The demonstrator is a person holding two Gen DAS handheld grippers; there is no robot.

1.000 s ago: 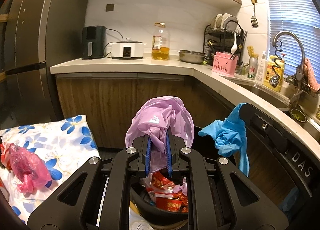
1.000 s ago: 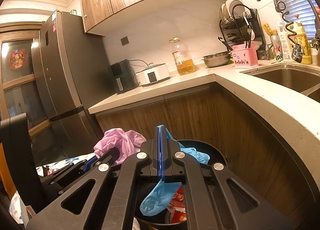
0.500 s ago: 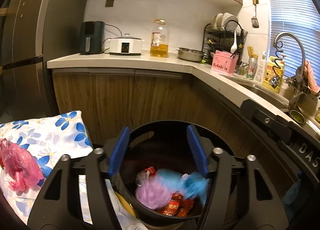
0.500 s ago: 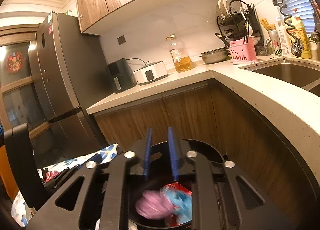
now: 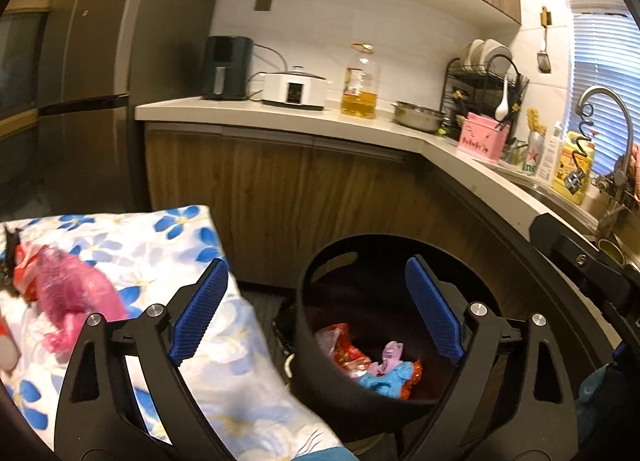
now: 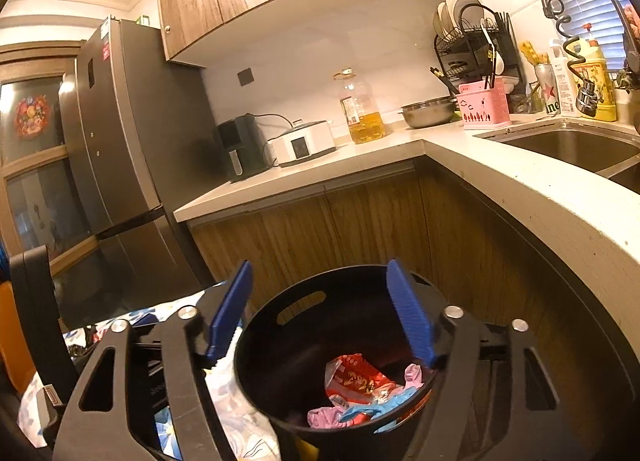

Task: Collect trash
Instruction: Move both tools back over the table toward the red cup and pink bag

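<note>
On the left, a crumpled pink plastic bag (image 5: 72, 293) lies on the flower-print cloth (image 5: 172, 245), toward its left edge, its long axis running away from the camera and slightly rightward. It sits left of and beyond the left gripper (image 5: 316, 309), whose blue fingers (image 5: 198, 315) have just been opening and stand wide with nothing between them. That hand is plainly the nearer one, so the next pick probably calls for a swing left across open cloth. To the right, the black bin (image 5: 320, 261) holds a red wrapper (image 6: 356, 379) and pink and blue scraps. The right gripper (image 6: 320, 309) hangs over its rim, fingers likewise just parted and empty, the countertop edge (image 6: 560, 213) close on its right.
</note>
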